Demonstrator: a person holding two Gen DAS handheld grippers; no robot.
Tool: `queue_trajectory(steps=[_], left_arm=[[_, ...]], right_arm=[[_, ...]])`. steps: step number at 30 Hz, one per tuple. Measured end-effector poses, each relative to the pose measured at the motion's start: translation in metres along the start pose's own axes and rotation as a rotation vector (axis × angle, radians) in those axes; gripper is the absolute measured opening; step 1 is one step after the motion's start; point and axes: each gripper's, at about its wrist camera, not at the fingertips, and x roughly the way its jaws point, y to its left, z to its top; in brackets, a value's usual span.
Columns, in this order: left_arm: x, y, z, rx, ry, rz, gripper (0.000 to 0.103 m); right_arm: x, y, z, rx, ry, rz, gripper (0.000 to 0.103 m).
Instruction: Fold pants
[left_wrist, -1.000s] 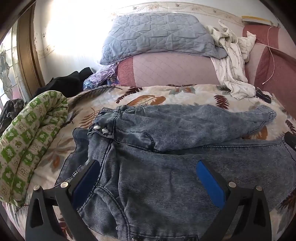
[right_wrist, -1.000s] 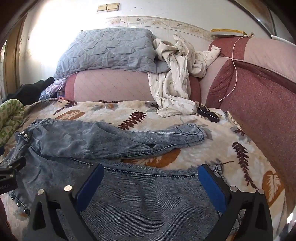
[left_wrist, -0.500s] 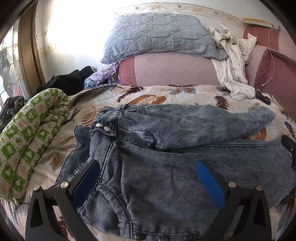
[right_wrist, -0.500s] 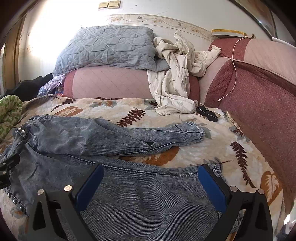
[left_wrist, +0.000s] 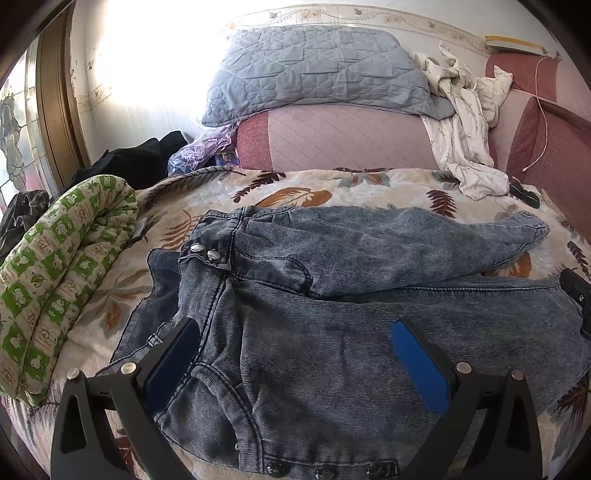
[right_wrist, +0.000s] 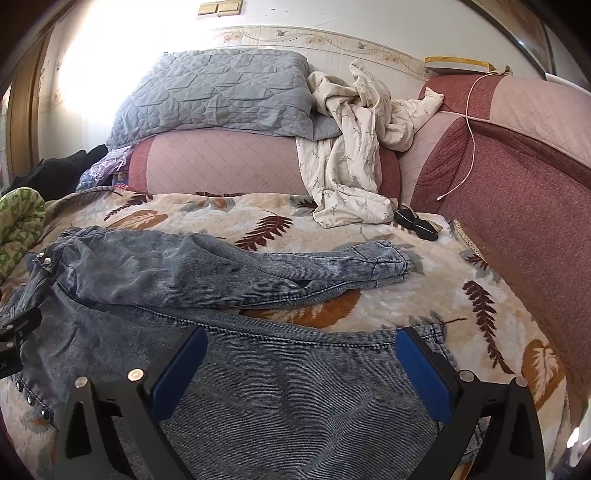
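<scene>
Washed-blue denim pants (left_wrist: 332, 332) lie spread on a leaf-print blanket (left_wrist: 295, 192), waistband with metal snaps (left_wrist: 203, 251) to the left, legs running right. The far leg (right_wrist: 221, 266) ends in a gathered cuff (right_wrist: 391, 266); the near leg (right_wrist: 277, 387) lies under my right gripper. My left gripper (left_wrist: 295, 343) hovers open over the hip and pocket area, nothing between its blue pads. My right gripper (right_wrist: 299, 354) is open above the near leg, close to its hem. Each gripper's black body shows at the edge of the other's view.
A rolled green-and-white quilt (left_wrist: 55, 288) lies along the left edge. Pink cushions (left_wrist: 343, 140) carry a grey quilted pillow (left_wrist: 314, 70) and a crumpled white garment (right_wrist: 354, 155). A dark small object (right_wrist: 415, 223) sits by the red padded side (right_wrist: 517, 206).
Both grippers have drawn back and risen slightly; more of the near waistband snaps and the blanket shows. The pants lie unchanged and both grippers stay open.
</scene>
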Motion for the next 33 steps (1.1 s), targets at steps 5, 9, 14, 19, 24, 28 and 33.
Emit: queue_trajectory(steps=[5,9,14,19,24,28,33], left_arm=[[-0.005,0.000,0.001,0.003,-0.017,0.003,0.103],[-0.008,0.007,0.004,-0.017,-0.028,0.012,0.103],[-0.009,0.023,0.009,-0.059,-0.036,0.038,0.103],[-0.010,0.040,0.013,-0.102,-0.043,0.064,0.103],[-0.008,0.049,0.014,-0.126,-0.040,0.076,0.103],[-0.007,0.048,0.013,-0.119,-0.037,0.079,0.103],[-0.002,0.046,0.012,-0.109,-0.027,0.080,0.103]], right_arm=[[-0.001,0.002,0.000,-0.009,-0.002,0.001,0.103],[0.000,0.003,0.001,-0.016,0.001,-0.001,0.103],[0.000,0.004,0.000,-0.018,0.003,-0.001,0.103],[0.000,0.004,-0.001,-0.019,0.002,0.000,0.103],[0.000,0.005,-0.002,-0.023,0.000,-0.001,0.103],[0.000,0.005,-0.002,-0.024,0.002,0.001,0.103],[0.000,0.005,0.000,-0.028,-0.004,-0.002,0.103]])
